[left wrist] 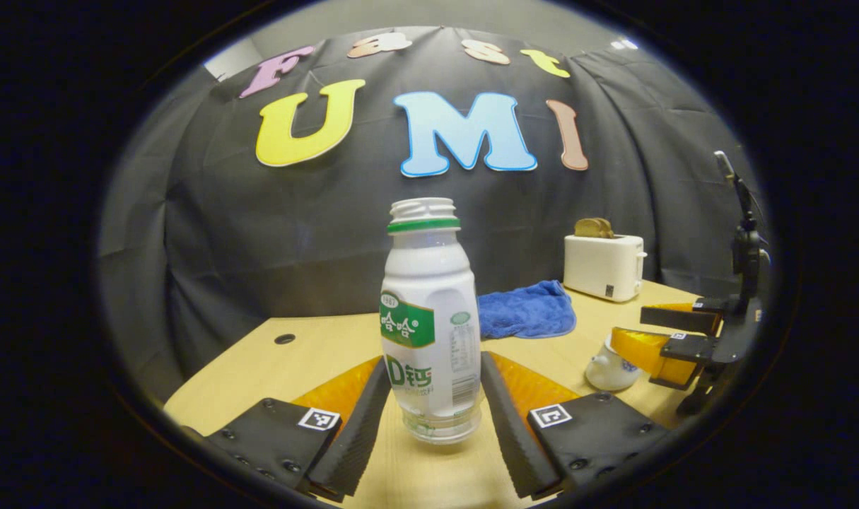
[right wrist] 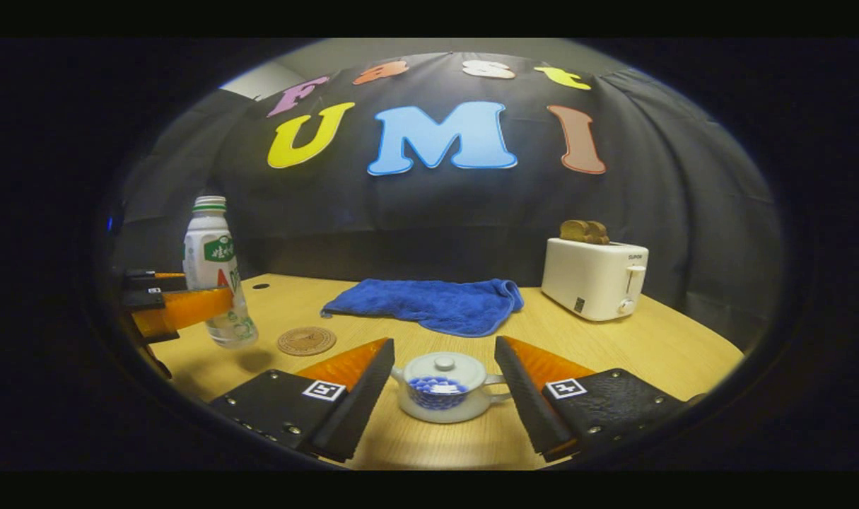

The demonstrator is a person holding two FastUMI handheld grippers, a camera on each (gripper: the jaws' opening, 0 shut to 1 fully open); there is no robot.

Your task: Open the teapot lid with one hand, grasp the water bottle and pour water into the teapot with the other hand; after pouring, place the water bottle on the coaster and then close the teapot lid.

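Two grippers busy: left gripper [left wrist: 435, 396] clamped on water bottle [left wrist: 429, 318], uncapped, upright, raised off desk [right wrist: 613, 353] beside coaster [right wrist: 307, 341]. Right gripper [right wrist: 443, 385] spread wide around lidded teapot [right wrist: 443, 394]. Ambiguous stage: either before pouring or after, lid replaced.

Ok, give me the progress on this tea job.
Done: the left gripper has the uncapped water bottle clamped and lifted off the table. In hand: the right gripper is open around the teapot, whose lid is on. Left: lifting the lid, pouring, setting the bottle on the coaster, and closing the lid.
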